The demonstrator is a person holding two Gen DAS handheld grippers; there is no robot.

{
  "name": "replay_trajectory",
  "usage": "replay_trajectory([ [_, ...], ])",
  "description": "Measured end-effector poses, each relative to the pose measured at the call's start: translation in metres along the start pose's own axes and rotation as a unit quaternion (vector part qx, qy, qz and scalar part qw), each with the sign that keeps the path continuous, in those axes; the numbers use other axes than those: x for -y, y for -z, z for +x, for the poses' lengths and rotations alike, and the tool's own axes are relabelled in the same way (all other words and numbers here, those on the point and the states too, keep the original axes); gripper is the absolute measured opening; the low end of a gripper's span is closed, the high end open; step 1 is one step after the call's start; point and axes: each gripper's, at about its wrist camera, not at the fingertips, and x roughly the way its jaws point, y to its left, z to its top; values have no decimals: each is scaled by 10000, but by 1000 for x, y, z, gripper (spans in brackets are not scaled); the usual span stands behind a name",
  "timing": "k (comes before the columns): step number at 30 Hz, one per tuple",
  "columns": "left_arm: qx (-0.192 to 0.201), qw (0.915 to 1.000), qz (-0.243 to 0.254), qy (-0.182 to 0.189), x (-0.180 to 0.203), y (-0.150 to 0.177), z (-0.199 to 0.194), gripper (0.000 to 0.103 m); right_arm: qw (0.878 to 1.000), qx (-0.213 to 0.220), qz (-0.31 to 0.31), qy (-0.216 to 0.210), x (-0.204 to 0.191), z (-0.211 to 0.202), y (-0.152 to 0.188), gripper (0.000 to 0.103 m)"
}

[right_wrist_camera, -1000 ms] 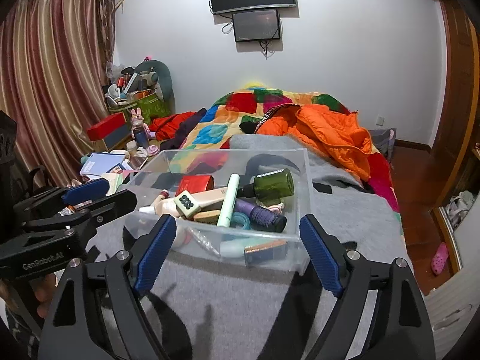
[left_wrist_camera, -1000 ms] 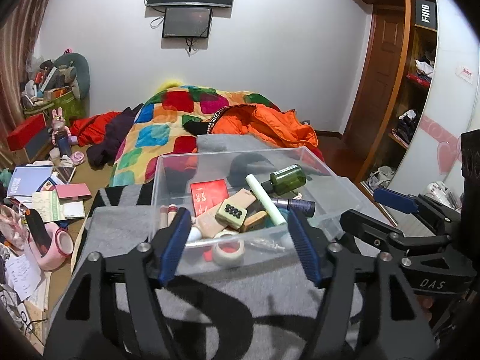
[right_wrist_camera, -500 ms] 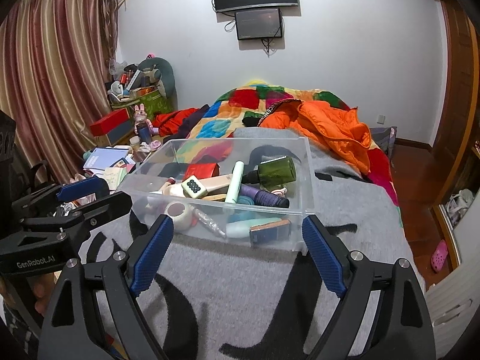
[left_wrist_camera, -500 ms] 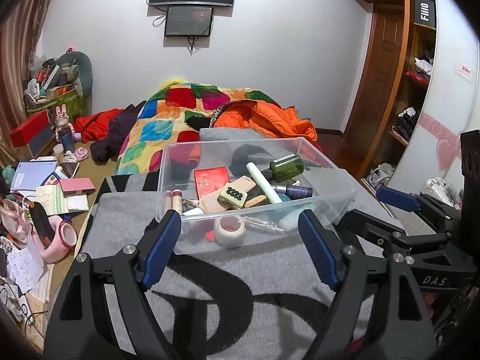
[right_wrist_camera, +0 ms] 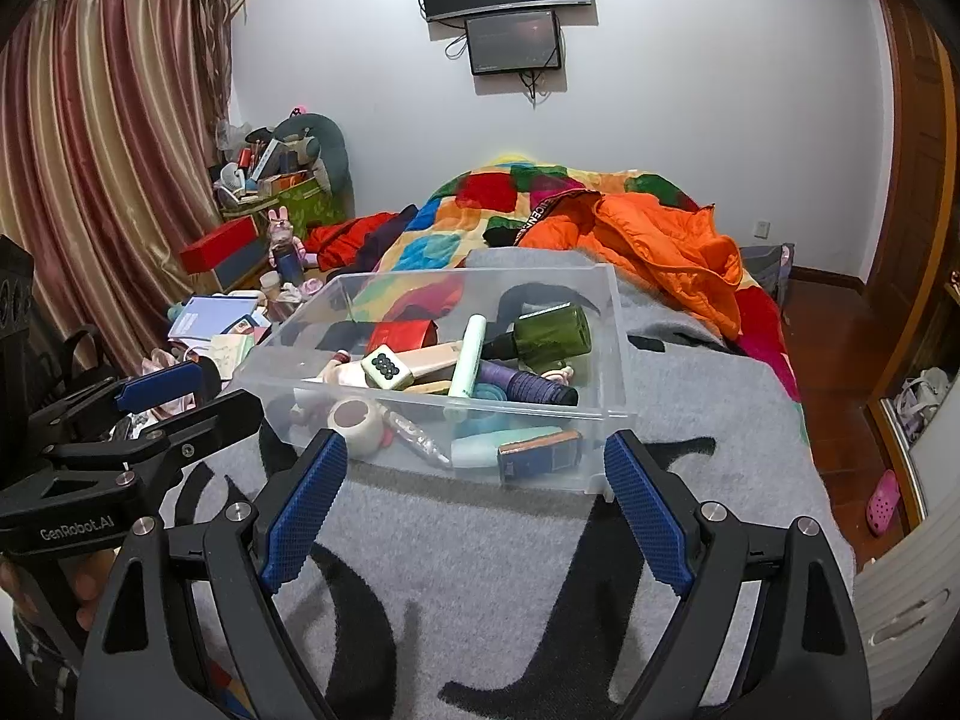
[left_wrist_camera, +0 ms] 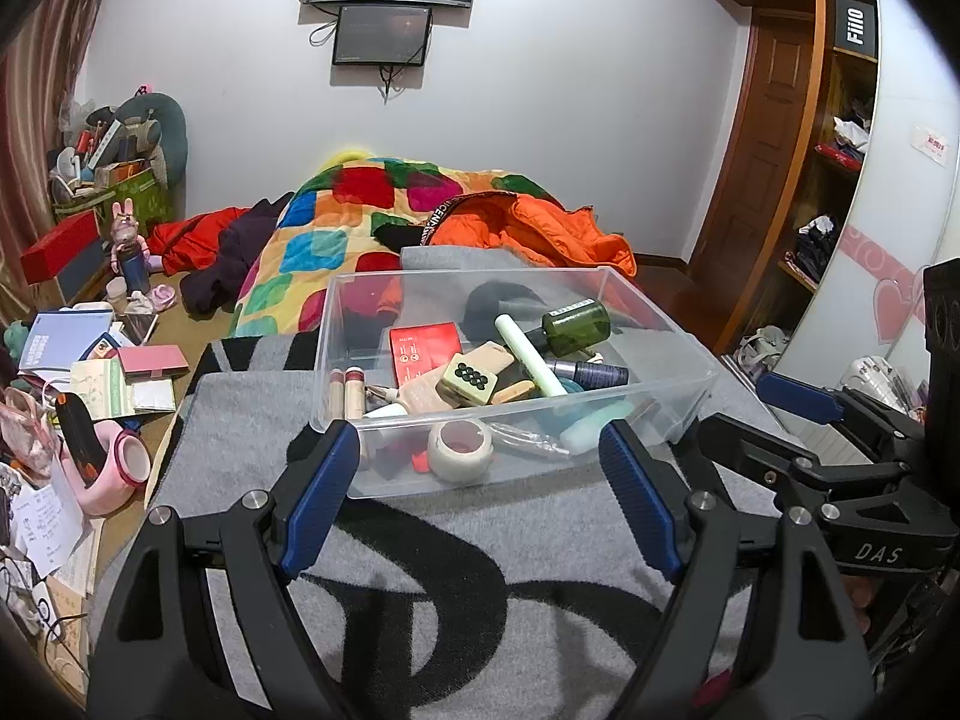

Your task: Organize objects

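Observation:
A clear plastic bin point(left_wrist_camera: 690, 354) point(right_wrist_camera: 618, 354) rests on the grey blanket. It holds a green bottle point(left_wrist_camera: 576, 324) point(right_wrist_camera: 552, 333), a pale green tube point(left_wrist_camera: 528, 354), a purple bottle point(right_wrist_camera: 528, 387), a mahjong tile point(left_wrist_camera: 468, 378), a red packet point(left_wrist_camera: 426, 348), a tape roll point(left_wrist_camera: 459, 450) point(right_wrist_camera: 357, 423) and other small items. My left gripper point(left_wrist_camera: 477, 437) hovers open just short of the bin's near wall, nothing between its blue pads. My right gripper point(right_wrist_camera: 475, 443) is also open and empty in front of the bin's near wall.
The grey blanket point(left_wrist_camera: 480, 570) with black lettering covers the near bed. Beyond the bin lie a patchwork quilt point(left_wrist_camera: 336, 222) and an orange jacket point(right_wrist_camera: 660, 240). Books, boxes and toys point(left_wrist_camera: 90, 360) crowd the floor at left. A wardrobe point(left_wrist_camera: 840, 180) stands at right.
Both grippers have drawn back slightly, so the bin now lies ahead of the fingertips instead of between them. The left jaws stand wider than a second ago.

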Motion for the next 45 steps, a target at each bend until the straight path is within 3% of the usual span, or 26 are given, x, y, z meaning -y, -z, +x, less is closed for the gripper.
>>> replay_trajectory([
  [45,-56,9998,-128,131,-1,2,3,82,9999,-65,105,-22,2,3,5,86],
])
